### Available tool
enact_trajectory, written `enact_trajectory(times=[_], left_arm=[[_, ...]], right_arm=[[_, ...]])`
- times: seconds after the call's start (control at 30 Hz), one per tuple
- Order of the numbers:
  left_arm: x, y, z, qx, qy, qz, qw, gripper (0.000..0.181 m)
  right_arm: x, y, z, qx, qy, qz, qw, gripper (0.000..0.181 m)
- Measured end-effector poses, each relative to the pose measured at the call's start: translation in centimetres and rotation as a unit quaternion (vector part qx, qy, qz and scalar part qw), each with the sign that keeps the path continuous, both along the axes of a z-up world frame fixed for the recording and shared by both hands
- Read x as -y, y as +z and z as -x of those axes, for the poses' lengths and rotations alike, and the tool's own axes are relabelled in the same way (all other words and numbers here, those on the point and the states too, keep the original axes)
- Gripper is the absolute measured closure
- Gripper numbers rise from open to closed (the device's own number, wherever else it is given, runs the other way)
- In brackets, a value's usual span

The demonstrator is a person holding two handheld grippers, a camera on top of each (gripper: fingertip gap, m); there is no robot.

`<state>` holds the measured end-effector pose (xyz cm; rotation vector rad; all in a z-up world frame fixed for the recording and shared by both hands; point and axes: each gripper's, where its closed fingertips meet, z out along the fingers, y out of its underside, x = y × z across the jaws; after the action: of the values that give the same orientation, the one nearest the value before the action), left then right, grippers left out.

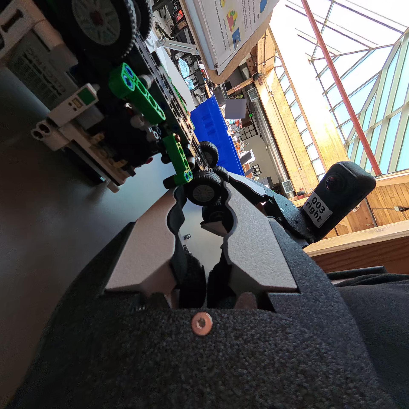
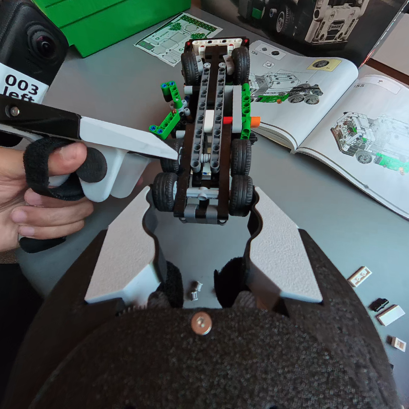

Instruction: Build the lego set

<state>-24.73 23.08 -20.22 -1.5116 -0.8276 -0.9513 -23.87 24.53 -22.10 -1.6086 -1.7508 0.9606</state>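
The truck model (image 2: 212,132) is held belly-up above the bench (image 2: 309,232). The right gripper (image 2: 202,199) has its jaws closed across the rear wheels. The left gripper (image 1: 204,197) pinches a side wheel. Judged light, rigid and brittle at the joints; the green side arms (image 2: 168,110) hang loose, so grip the chassis beams.

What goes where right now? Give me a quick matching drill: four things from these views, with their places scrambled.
1. truck model
2. instruction booklet
3. two small grey pins
4. green box

A. far left on the table
B. open, right of the truck
C. on the table between the right gripper's fingers
D. upside down, rear wheels between the right gripper fingertips

Pairs: 1-D, 2-B, 3-C, 4-A
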Motion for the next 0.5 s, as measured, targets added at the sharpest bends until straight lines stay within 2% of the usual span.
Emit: enact_trajectory(times=[0.23,0.33,0.43,0.5], left_arm=[[0.3,0.0,0.1,0.0,0.002,0.001,1.0,0.152],[1.9,-0.7,1.5,-0.011,0.031,0.016,0.999,0.152],[2.3,-0.5,1.2,-0.007,0.018,0.016,1.0,0.152],[2.1,-0.6,0.4,-0.035,-0.001,0.028,0.999,0.151]], right_arm=[[-0.5,0.0,0.0,0.0,-0.011,-0.008,1.0,0.098],[-4.5,0.3,-0.4,0.001,-0.085,-0.018,0.996,0.098],[-4.3,0.9,-0.9,0.001,-0.06,-0.01,0.998,0.098],[-3.7,0.7,-0.7,0.003,-0.052,-0.023,0.998,0.098]])
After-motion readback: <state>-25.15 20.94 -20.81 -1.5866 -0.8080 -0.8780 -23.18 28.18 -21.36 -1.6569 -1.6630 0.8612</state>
